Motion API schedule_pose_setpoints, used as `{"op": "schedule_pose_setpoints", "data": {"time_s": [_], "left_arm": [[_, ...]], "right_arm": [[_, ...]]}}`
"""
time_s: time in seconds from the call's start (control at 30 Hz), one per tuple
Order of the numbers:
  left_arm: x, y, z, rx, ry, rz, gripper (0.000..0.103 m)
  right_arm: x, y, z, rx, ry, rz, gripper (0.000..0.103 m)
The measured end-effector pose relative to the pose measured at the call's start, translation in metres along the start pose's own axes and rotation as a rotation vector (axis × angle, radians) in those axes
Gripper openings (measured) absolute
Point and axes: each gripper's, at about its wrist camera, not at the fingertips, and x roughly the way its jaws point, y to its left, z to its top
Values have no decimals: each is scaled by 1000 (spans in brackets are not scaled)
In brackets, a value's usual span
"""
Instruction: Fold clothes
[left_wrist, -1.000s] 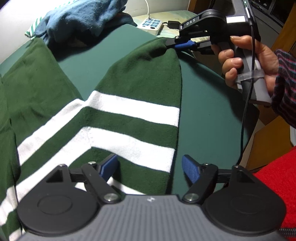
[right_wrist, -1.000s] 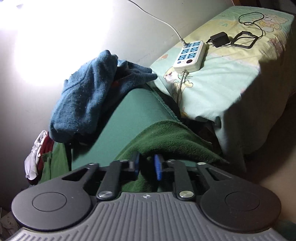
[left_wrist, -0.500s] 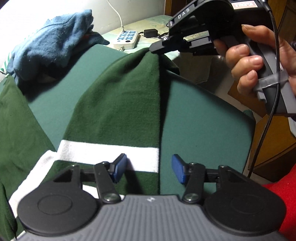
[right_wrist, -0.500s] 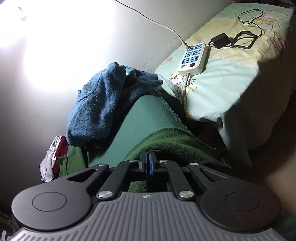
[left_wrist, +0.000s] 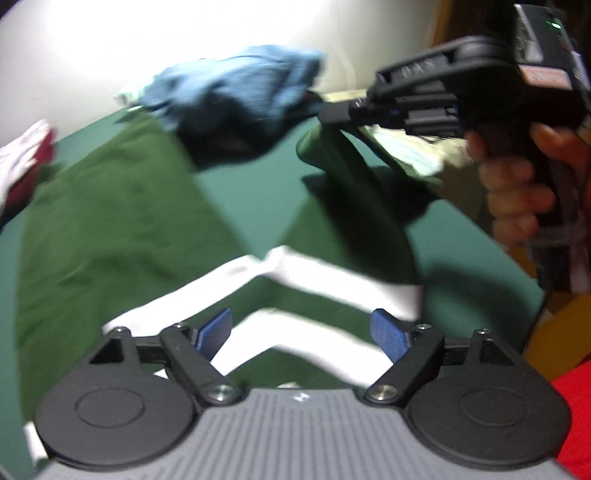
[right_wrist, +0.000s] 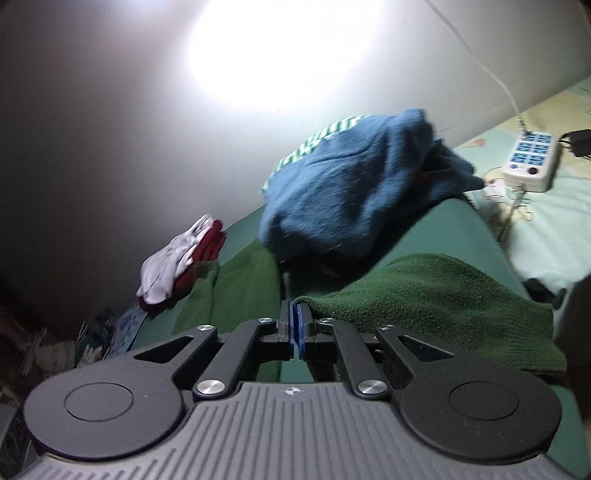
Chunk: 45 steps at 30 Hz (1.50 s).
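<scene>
Right tongs (right_wrist: 294, 325) pinch the green sweater's sleeve (left_wrist: 354, 192) aloft, left tongs (left_wrist: 303, 334) hover wide over its white stripes (left_wrist: 332, 273); sleeve fold in hand, next: lay it across the body.

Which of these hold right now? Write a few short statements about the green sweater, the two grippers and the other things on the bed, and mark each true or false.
1. The right gripper is shut on the green sweater. True.
2. The left gripper is clamped on the sweater's white stripes. False: its fingers stand wide apart above the stripes, holding nothing.
3. A blue sweater lies bunched at the far side of the green cover, near the wall. True.
4. The power strip lies on top of the green sweater. False: it sits on the pale printed sheet beside the green cover.
5. The green sweater has red stripes. False: the stripes are white.
</scene>
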Motion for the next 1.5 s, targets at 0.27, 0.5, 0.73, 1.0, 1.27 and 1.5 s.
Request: {"op": "schedule_pose_setpoints", "data": {"time_s": [0.27, 0.5, 0.73, 1.0, 1.27, 1.5], "left_arm": [[-54, 92, -32, -187, -79, -51, 83], [-41, 118, -17, -202, -66, -108, 84], [29, 66, 29, 23, -14, -120, 89], [63, 26, 28, 240, 31, -11, 64], [33, 62, 22, 62, -26, 23, 7], [3, 102, -1, -140, -55, 63, 7]], "right_arm": [[53, 91, -69, -330, 236, 107, 3], [47, 111, -109, -522, 447, 155, 16], [-5, 69, -88, -297, 248, -117, 29], [-43, 29, -88, 6, 56, -295, 34], [-35, 34, -85, 6, 34, -259, 34], [-14, 50, -80, -57, 88, -160, 34]]}}
